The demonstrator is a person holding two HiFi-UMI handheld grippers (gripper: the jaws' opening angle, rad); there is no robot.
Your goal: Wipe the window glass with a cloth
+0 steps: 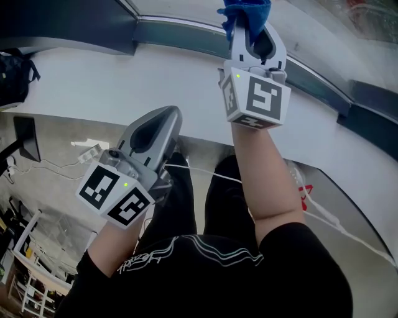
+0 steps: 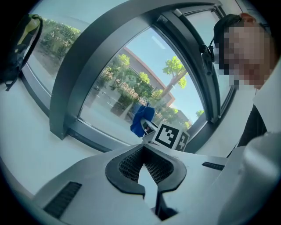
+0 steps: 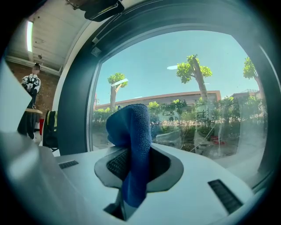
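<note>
A person at a window holds the right tongs [image 1: 252, 28] up at the glass [image 3: 189, 74], the jaws closed on a blue cloth [image 3: 131, 149]; the cloth runs down between the two pads, and its bunched top stands above the tips; from the head view the cloth [image 1: 245, 11] sits at the foot of the pane, just above the dark frame [image 1: 180, 32]; whether it touches the glass cannot be told.

The left tongs [image 1: 163, 124] hang lower and nearer the body, over the edge of the white sill [image 1: 112, 81], well apart from the pane; in the left gripper view the jaws of the left tongs [image 2: 147, 165] meet at the tips with only a thin slit behind them, and nothing is between them.

That same view looks across at the right tongs [image 2: 151, 128], with the cloth [image 2: 141, 119] at the lower edge of the glass [image 2: 131, 74]; a black bag [image 1: 15, 71] rests on the sill at the far left.

Beyond the pane, trees [image 3: 193, 70] and a low building [image 3: 175, 99] stand under a clear sky; the person's bare right forearm [image 1: 264, 180] reaches up from a black sleeve.
</note>
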